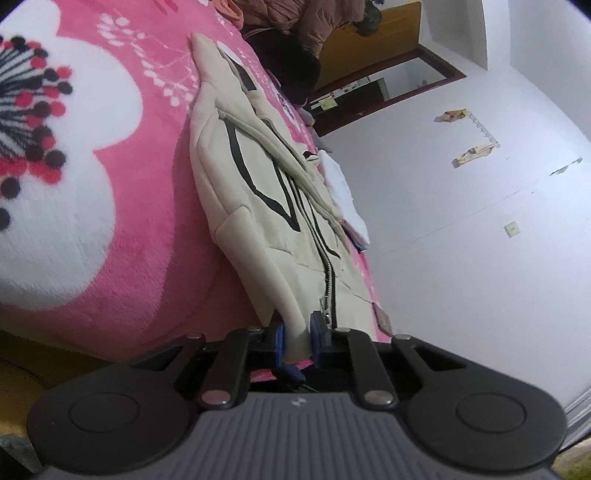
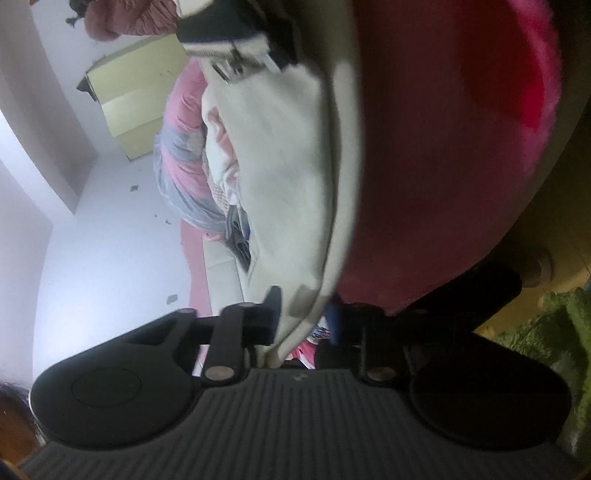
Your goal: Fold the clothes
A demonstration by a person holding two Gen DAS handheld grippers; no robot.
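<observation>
A cream zip-up jacket (image 1: pixel 255 192) with black lines and a metal zipper lies stretched along a pink flowered blanket (image 1: pixel 122 177). My left gripper (image 1: pixel 297 332) is shut on the jacket's near hem beside the zipper end, cloth pinched between its blue pads. In the right wrist view the same cream jacket (image 2: pixel 288 177) fills the middle, blurred. My right gripper (image 2: pixel 304 314) is shut on a fold of its edge, with the cloth running between the two fingers. The other gripper's body (image 2: pixel 229 40) shows at the top of that view, on the jacket.
A person in a pink padded coat (image 1: pixel 295 18) stands at the far end of the bed. A heap of pink, grey and white clothes (image 2: pixel 192 162) lies beyond the jacket. White walls (image 1: pixel 480 221) and a yellow cabinet (image 2: pixel 136 99) surround the bed. A green rug (image 2: pixel 554 332) lies on the floor.
</observation>
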